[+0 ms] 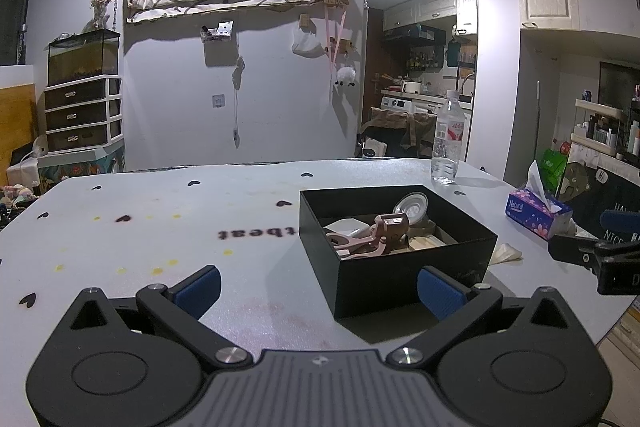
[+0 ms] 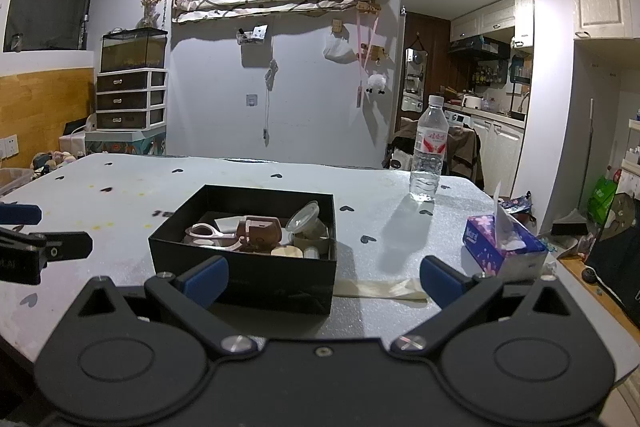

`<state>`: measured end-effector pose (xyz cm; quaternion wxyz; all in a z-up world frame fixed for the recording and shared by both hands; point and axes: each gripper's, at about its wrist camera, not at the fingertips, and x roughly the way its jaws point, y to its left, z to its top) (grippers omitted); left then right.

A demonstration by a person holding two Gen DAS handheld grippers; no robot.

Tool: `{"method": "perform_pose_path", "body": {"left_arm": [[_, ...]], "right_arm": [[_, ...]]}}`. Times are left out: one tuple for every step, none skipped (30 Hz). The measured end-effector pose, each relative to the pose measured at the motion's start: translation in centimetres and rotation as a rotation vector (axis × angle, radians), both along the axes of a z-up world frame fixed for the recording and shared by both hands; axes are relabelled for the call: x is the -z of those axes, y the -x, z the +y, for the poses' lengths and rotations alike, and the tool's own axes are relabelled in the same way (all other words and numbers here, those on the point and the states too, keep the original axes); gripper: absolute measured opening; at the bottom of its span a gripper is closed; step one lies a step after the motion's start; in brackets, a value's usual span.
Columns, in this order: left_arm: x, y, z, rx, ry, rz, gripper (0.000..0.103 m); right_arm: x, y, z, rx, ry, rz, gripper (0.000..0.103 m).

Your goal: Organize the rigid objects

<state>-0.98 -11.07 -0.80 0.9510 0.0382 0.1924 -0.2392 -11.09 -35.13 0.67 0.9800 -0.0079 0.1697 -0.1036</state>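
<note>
One black box point(image 2: 256, 267) sits on the table point(image 2: 380, 227), its long axis left to right in the right wrist view, holding one pair of pink-handled scissors point(image 2: 208, 231), handles leftward; left gripper point(image 1: 319, 291) and right gripper point(image 2: 324, 281) both spread wide, empty.
</note>
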Motion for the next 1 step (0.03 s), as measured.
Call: {"method": "perform_pose_path", "body": {"left_arm": [[-0.02,-0.02,0.06,-0.001,-0.001,-0.001,0.103]], "right_arm": [[0.0,0.01,0.01,0.0,0.001,0.0,0.103]]}}
